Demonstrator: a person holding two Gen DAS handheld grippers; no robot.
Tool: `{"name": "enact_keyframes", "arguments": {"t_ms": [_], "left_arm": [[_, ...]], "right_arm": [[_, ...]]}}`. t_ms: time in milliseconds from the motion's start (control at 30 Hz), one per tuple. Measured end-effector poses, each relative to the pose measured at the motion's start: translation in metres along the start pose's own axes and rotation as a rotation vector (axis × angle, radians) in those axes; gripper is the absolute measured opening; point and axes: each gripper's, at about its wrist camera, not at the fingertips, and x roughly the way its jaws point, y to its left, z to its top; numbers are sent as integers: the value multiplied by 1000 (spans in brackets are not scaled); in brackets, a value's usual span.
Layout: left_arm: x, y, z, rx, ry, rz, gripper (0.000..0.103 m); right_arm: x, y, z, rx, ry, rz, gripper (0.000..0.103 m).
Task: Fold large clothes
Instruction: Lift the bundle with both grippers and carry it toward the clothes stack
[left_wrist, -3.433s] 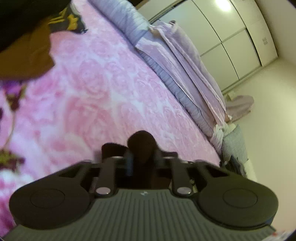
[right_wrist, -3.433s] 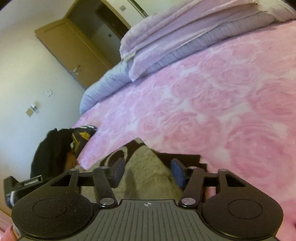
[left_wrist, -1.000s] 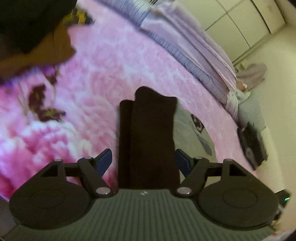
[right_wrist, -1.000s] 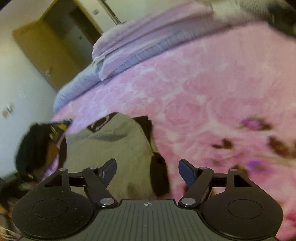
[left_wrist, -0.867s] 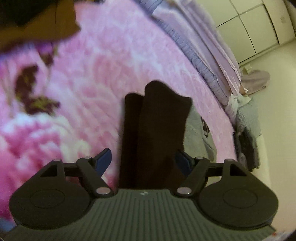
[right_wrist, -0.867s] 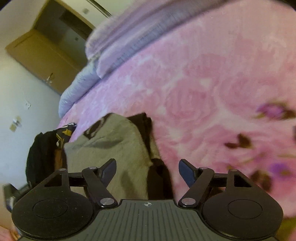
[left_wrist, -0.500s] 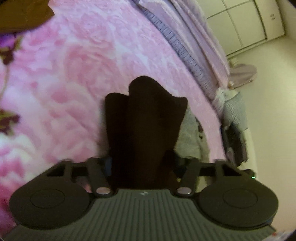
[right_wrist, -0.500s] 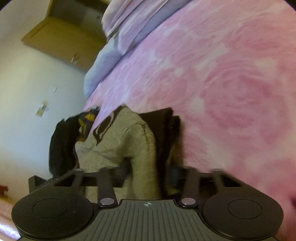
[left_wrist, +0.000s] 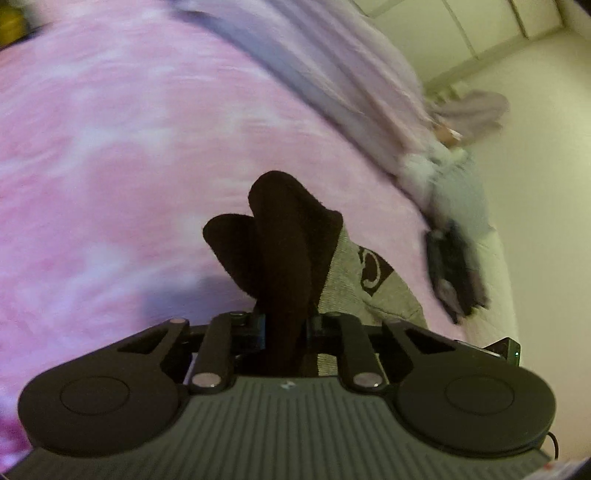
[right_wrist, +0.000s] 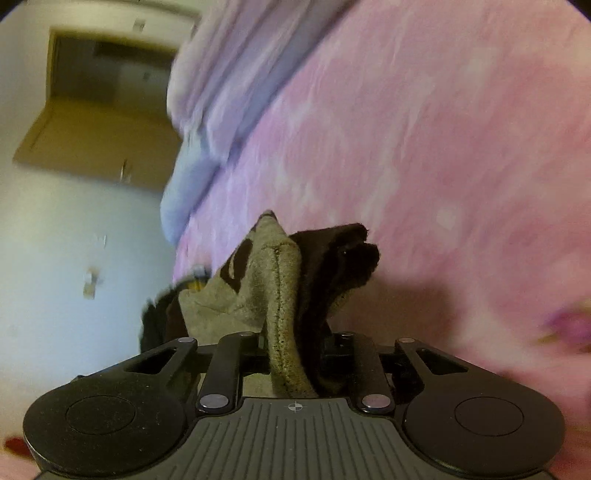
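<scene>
Left wrist view: left claw (left_wrist: 286, 326) pinching fuzzy dark-brown fold of garment (left_wrist: 284, 240); right claw (right_wrist: 295, 349) clamped on nubby beige-and-brown edge; plush pink rose-print bed (left_wrist: 110, 147) beneath.

Right gripper (right_wrist: 293, 350) is clamped on a bunched fold of the garment (right_wrist: 280, 295), grey-beige fleece on the left, dark brown fabric on the right, standing up between the closed fingers. Behind it is the pink bedspread (right_wrist: 424, 129), motion-blurred, with a lilac quilt (right_wrist: 221, 92) heaped at its far edge. Left side shows a white wall (right_wrist: 55, 258) and a wooden door (right_wrist: 103, 140); a dark item beside the garment is too blurred to identify.
</scene>
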Motion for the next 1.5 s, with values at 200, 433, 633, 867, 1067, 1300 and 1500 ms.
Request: {"name": "enact_keyframes", "arguments": {"t_ms": [200,433,633,867,1067,1300,1500], "left_arm": [[88,-158,47,170,78,-180,14],[249,-361,55,256,119,-361,14],[382,-513,45,224,98,-415,14],[509,-627,53,226,89,-408,14],[571,-644,63,212,114,-321,14],[631,-619,67,210,177,-203,17],[626,-605,73,208,89,-61,35]], "right_arm": [[-156,11,75,28,-228,-53,16],[-344,-39,198,35,-444,-116,16],[-478,-94,346,-7,-491,-158,16],[-555,-162,487,33,-495,-183,17],[-551,-222,552,115,-441,-176,17],[-520,-282,565,169,-383,-222,19],[-513,-276,548,32,-480,-522,45]]}}
